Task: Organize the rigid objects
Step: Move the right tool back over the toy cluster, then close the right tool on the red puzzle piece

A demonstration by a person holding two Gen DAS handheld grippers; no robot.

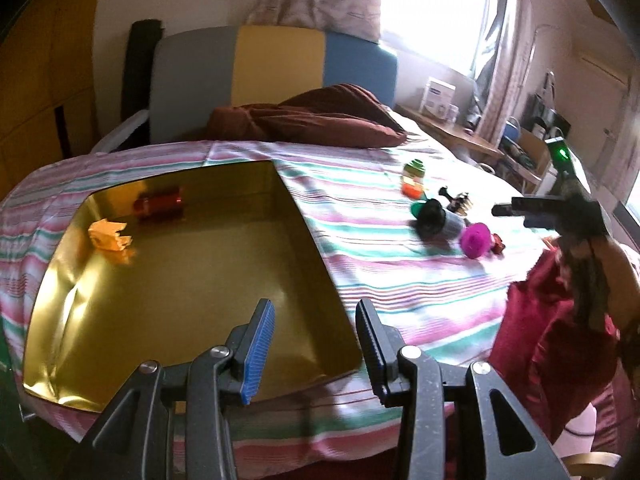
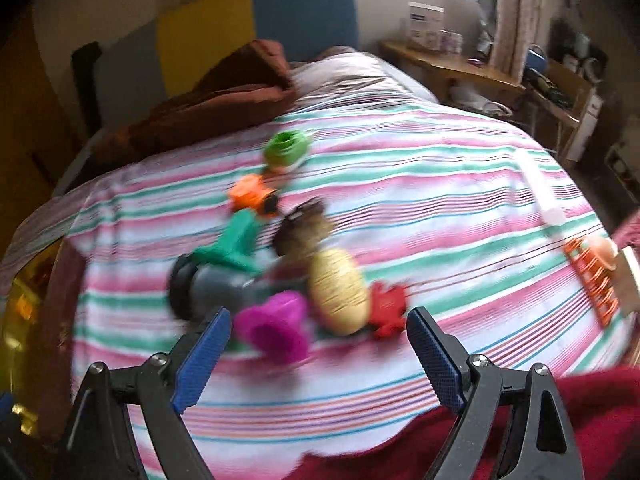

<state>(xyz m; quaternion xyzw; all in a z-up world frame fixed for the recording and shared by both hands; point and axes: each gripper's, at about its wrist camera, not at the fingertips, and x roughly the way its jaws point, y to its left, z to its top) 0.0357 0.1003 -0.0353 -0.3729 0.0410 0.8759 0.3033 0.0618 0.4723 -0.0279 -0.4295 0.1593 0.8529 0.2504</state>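
A bedroom with a bright window behind, and a bed spread with a pink, green and white striped sheet [image 2: 440,184], serves as the work surface. On its left side sits a large, shallow gold metal tin [image 1: 304,236], open, holding only a small yellow plastic piece [image 1: 109,234] and a red cylindrical toy [image 1: 159,201] near its far wall. To the right, well apart from the tin, lies a tight cluster of small toys, the grey and black cylinder [image 2: 208,288] largest among them, then a ribbed yellow oval [image 2: 338,292] and a magenta plastic cup-shaped piece [image 2: 276,326].

The right gripper [image 2: 318,350] is the nearer tool: its jaws stand wide and empty, with the magenta piece just ahead between the fingertips, its mouth seemingly facing the camera. The left gripper [image 1: 316,344] hovers over the tin's near corner, half parted, grasping nothing.
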